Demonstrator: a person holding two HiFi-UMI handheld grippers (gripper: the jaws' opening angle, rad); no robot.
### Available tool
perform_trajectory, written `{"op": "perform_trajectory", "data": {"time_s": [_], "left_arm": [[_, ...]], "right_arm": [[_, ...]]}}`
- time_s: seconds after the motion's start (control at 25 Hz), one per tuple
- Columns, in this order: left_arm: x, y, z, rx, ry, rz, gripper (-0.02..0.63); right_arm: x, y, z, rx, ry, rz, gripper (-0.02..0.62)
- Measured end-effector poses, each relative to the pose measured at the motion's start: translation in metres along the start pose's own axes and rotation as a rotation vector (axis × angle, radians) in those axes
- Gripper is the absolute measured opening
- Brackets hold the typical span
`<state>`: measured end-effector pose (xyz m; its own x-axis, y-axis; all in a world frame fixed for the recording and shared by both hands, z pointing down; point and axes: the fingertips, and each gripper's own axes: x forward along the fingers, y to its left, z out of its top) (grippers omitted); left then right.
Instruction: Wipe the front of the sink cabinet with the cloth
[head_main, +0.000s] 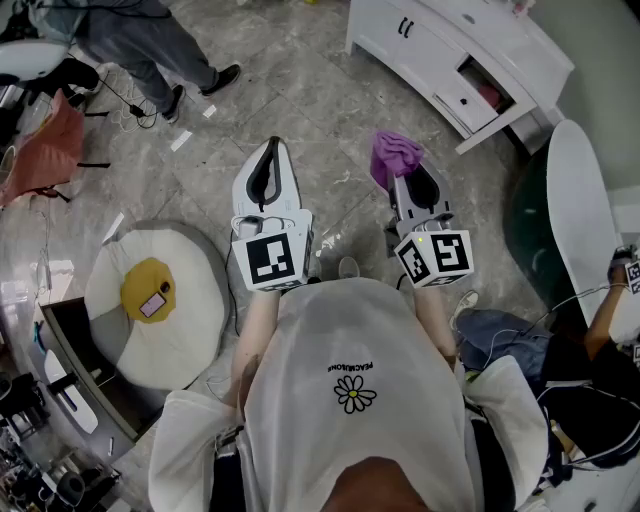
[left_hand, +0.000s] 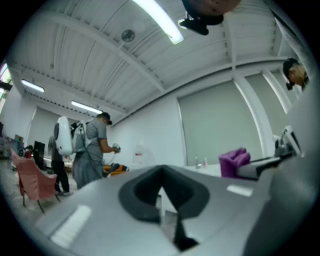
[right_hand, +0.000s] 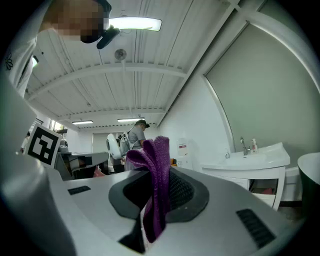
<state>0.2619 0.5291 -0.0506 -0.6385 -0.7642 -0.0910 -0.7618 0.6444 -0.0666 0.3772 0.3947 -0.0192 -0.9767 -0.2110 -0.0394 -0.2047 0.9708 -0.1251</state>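
The white sink cabinet (head_main: 470, 45) stands at the far right of the marble floor, with one drawer (head_main: 487, 92) pulled open. In the right gripper view the cabinet (right_hand: 248, 170) carries a basin and a faucet (right_hand: 243, 145). My right gripper (head_main: 398, 175) is shut on a purple cloth (head_main: 392, 154), which sticks up in folds between the jaws (right_hand: 155, 175). My left gripper (head_main: 269, 160) is level with it on the left, shut and holding nothing (left_hand: 161, 200). From the left gripper view the cloth (left_hand: 234, 161) shows off to the right. Both grippers hang in the air well short of the cabinet.
A fried-egg cushion (head_main: 190, 320) with a phone on its yolk lies on the floor at the left. A person (head_main: 140, 40) stands at the top left near a red chair (head_main: 40, 150) and cables. A white tub rim (head_main: 580, 220) and a seated person (head_main: 590, 370) are at the right.
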Motion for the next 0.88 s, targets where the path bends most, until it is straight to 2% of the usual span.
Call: {"op": "perform_trajectory", "data": {"time_s": [0.56,0.88], "left_arm": [[0.002,0.012,-0.006,-0.018,0.003,0.003,0.005],[0.006,0.046,-0.012,-0.030,0.011,0.024,0.005]], "right_arm": [[0.002,0.001,-0.004,-0.006,0.002,-0.010,0.054],[0.020,0.016,-0.009,0.023,0.001,-0.010,0.055]]}}
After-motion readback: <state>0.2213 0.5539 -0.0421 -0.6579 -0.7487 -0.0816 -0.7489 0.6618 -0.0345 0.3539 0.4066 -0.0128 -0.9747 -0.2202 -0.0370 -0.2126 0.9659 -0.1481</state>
